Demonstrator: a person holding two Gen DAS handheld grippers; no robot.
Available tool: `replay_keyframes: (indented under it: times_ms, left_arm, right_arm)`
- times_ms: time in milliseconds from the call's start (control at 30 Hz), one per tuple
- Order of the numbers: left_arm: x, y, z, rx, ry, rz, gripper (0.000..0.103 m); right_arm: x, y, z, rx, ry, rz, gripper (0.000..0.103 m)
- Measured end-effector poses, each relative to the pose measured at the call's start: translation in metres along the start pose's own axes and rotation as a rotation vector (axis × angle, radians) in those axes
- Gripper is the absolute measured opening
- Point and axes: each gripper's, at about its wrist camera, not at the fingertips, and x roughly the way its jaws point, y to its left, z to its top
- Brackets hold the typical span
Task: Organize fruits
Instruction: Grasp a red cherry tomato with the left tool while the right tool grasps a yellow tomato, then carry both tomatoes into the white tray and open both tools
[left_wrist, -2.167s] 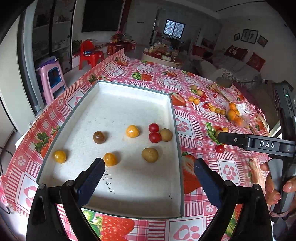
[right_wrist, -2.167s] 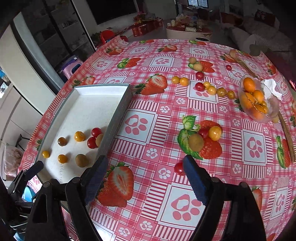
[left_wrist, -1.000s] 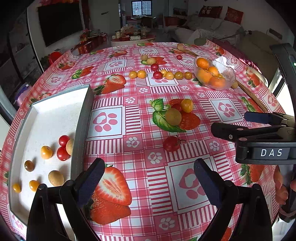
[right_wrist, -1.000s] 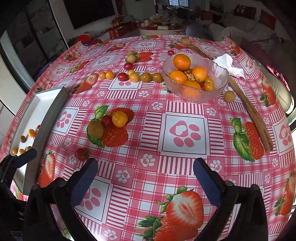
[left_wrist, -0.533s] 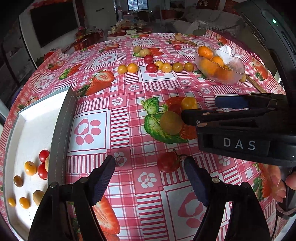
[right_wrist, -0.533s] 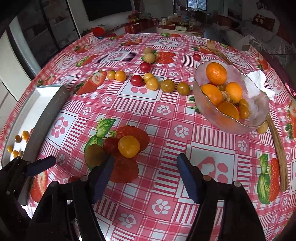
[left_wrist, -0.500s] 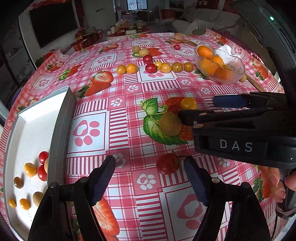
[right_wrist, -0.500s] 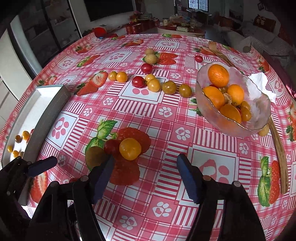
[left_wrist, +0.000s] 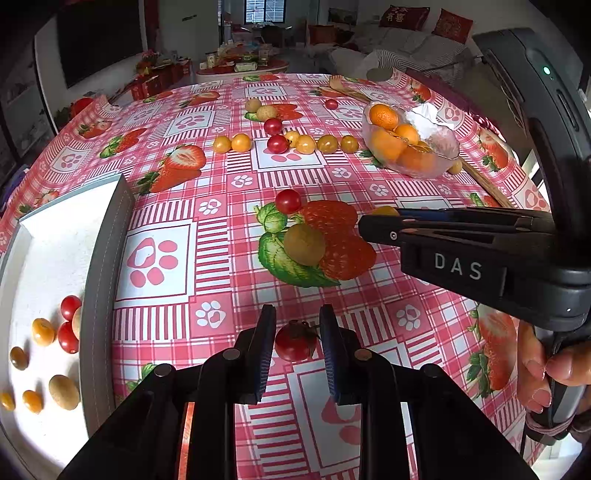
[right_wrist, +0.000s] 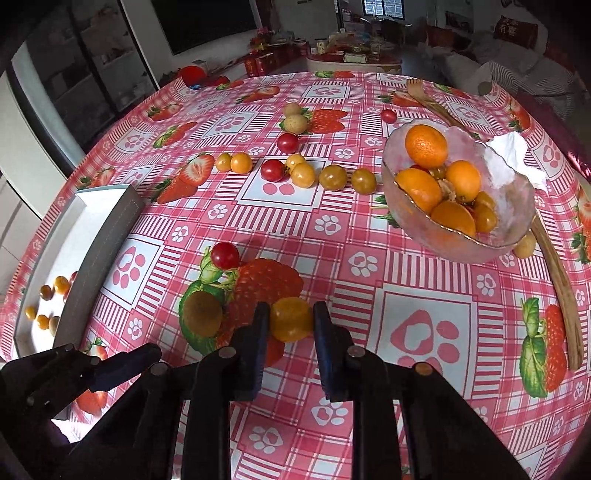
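Note:
A red cherry tomato (left_wrist: 295, 345) lies on the checked tablecloth between the pads of my left gripper (left_wrist: 297, 311); the jaws are closing and both pads touch it. My right gripper (right_wrist: 291, 306) is closing on a yellow tomato (right_wrist: 291, 321), with its pads against both sides. In the left wrist view the right gripper's fingers (left_wrist: 373, 227) cover most of that tomato. A brown-green fruit (right_wrist: 202, 314) and a small red tomato (right_wrist: 224, 255) lie just left of it. The white tray (left_wrist: 103, 258) at the left holds several small fruits.
A glass bowl (right_wrist: 458, 192) of oranges stands at the right, with a wooden utensil (right_wrist: 554, 273) and a tissue (right_wrist: 513, 155) beside it. A row of yellow and red tomatoes (right_wrist: 306, 173) lies farther back. A hand (left_wrist: 546, 373) grips the right tool.
Both pairs of jaws went from wide open to narrow, each onto a tomato. The right gripper moved closer to the fruit cluster and the yellow tomato now sits between its pads.

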Motion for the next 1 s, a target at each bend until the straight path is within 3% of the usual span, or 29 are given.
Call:
replay_keyframes:
  times_ms: [267,500,767,867,1000]
  left_arm:
    - [-0.038,0.012,-0.020,-0.044,-0.037,-0.022,0.026]
    - [-0.073,0.033,-0.043,-0.064,-0.089,-0.007,0.026]
    - [-0.064,0.035,-0.045,-0.039,-0.105,-0.018,0.028]
    - [-0.051,0.025,-0.042,-0.023,-0.123,-0.042,0.086]
    - [-0.030,0.013,-0.036,0.007,-0.108,0.003,0.086]
  right_arm:
    - [-0.035,-0.003,-0.032,0.056,-0.009,0.049,0.026]
    - [-0.064,0.019,-0.050,0.023,-0.040,0.045,0.026]
    - [-0.087,0.033,-0.075,0.031,-0.047,0.008,0.026]
    - [-0.098,0.031,-0.084,0.046,-0.055,-0.003,0.026]
    - [-0.111,0.022,-0.096,0.072,-0.062,-0.009,0.026]
